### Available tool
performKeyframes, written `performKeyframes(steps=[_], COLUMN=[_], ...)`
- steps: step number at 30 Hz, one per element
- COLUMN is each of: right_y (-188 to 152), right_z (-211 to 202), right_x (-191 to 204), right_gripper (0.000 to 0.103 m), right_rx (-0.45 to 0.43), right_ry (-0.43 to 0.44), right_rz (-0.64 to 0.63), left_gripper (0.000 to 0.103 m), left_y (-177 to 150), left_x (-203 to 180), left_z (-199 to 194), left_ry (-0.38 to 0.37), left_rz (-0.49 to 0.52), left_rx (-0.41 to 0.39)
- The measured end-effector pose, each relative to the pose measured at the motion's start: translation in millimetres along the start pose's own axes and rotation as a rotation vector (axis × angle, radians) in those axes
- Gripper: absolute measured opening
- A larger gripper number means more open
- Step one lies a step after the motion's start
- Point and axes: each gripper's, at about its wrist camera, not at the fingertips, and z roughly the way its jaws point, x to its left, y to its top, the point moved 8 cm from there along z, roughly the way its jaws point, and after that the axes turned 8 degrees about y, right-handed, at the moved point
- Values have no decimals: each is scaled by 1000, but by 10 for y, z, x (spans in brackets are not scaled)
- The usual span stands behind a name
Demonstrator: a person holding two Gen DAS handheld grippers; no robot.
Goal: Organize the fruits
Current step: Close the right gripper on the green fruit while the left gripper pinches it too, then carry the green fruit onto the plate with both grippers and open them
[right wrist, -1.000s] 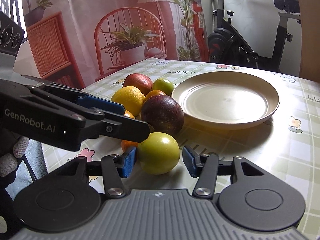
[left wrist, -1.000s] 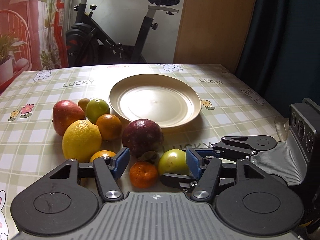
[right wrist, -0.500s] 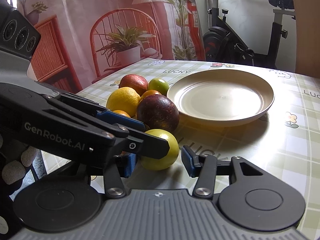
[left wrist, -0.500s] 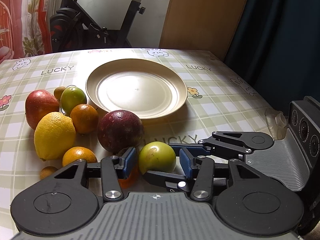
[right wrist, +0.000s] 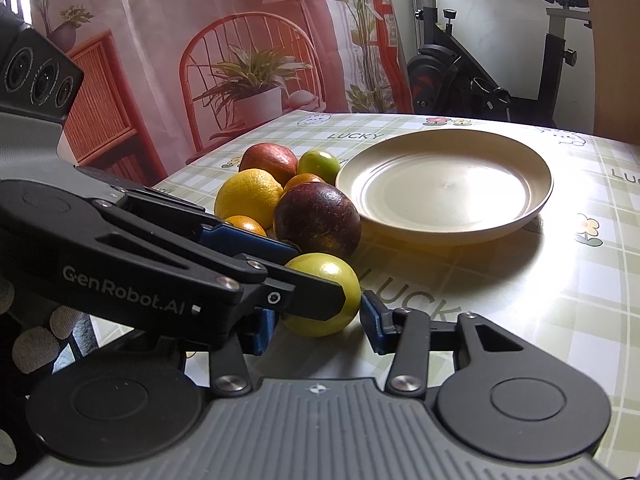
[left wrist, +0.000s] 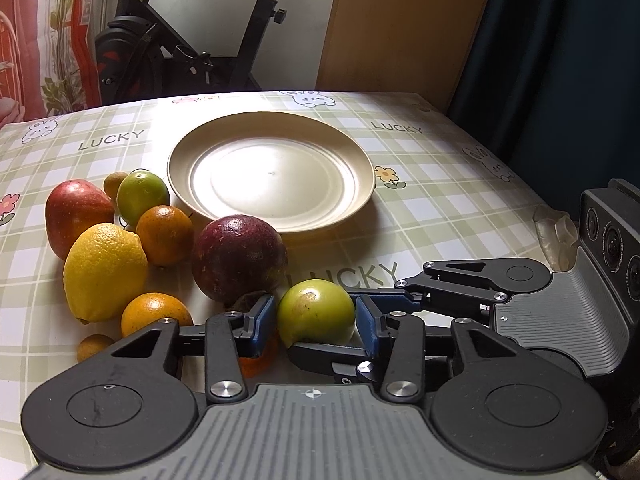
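At far left of the left wrist view lies a red apple (left wrist: pixel 76 216) on the checked surface (left wrist: pixel 440 184), with a lemon (left wrist: pixel 105 272) just in front of it and a small green citrus (left wrist: pixel 142 195) and an orange (left wrist: pixel 165 234) beside it. A second orange (left wrist: pixel 154 312) and a tiny round orange fruit (left wrist: pixel 93 346) lie nearer the camera. Toward the middle sits a dark purple-red fruit (left wrist: pixel 239 258), close to the near rim of the cream plate (left wrist: pixel 176 168) — the plate holds no fruit.

The left gripper (left wrist: pixel 316 322) has its jaws set around a green fruit (left wrist: pixel 315 312) that rests on the surface in front of the purple-red fruit; the blue pads (left wrist: pixel 262 322) lie at both flanks of it, but firm contact cannot be told. Behind the left pad an orange fruit (left wrist: pixel 258 358) shows in part.

From the right the right gripper (right wrist: pixel 320 322) reaches to the same green fruit — its jaws stand apart, the right pad (right wrist: pixel 374 320) just off the skin. An exercise bike (left wrist: pixel 192 52) stands beyond the surface.
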Motion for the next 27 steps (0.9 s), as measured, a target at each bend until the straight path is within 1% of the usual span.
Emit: performKeyframes(steps=[3, 8, 12, 17, 21, 24, 27], right_y=[-11, 64, 258, 451, 544, 560, 542], right_z=[-49, -206, -303, -277, -207, -144, -86], right_x=[22, -17, -130, -328, -489, -605, -685], right_gripper=[47, 47, 47, 47, 47, 47, 47], right_rx=[-14, -55, -95, -162, -191, -177, -161], right_ry=[-27, -58, -92, -155, -210, -259, -280], right_rz=[-17, -12, -14, 30, 46, 43, 44], left_gripper=[46, 46, 46, 46, 46, 46, 46], left_y=[13, 127, 351, 648, 836, 899, 939], left_x=[-10, -133, -221, -227, -228, -186, -163], left_z=[-15, -70, -86, 30, 211, 366, 528], left_ry=[-14, -36, -34, -36, -50, -80, -95], left_rz=[0, 55, 85, 72, 53, 2, -37], left_rx=[-5, -42, -98, -109, -101, -70, -32])
